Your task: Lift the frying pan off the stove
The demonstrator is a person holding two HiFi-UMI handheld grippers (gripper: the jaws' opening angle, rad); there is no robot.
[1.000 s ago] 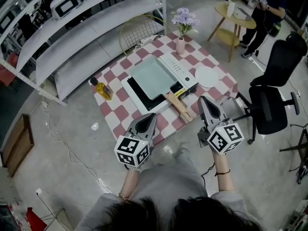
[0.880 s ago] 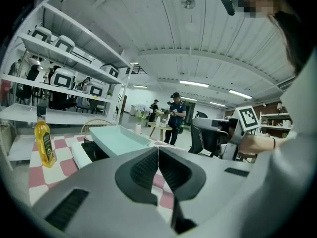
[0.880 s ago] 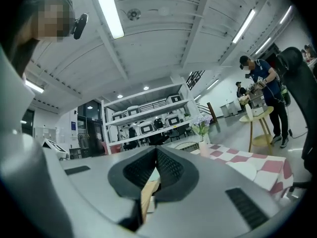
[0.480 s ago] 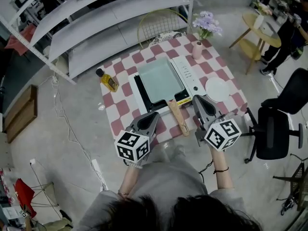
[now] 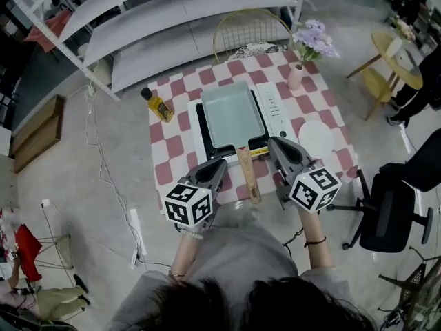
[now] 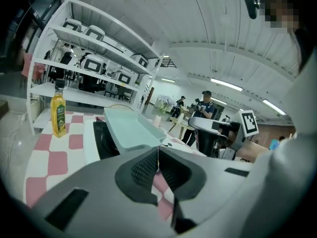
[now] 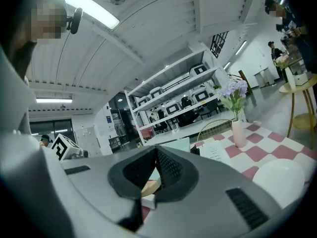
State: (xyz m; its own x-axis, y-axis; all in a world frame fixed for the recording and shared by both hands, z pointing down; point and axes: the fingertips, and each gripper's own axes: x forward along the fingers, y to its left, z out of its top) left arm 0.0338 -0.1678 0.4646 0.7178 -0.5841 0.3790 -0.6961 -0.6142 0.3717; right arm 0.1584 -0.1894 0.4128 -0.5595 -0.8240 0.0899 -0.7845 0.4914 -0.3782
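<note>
Sitting on the white tabletop stove [image 5: 275, 109], the rectangular mint frying pan [image 5: 231, 112] looks rigid and probably pan-end heavy, best taken by its wooden handle [image 5: 247, 174], which lies between the left gripper [image 5: 222, 163] and right gripper [image 5: 272, 141], both closed on nothing.

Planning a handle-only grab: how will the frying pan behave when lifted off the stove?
The frying pan looks rigid, so it should rise as one piece. Its wooden handle juts from one end, so the far side will probably sag. The smooth handle might twist in a grip.
</note>
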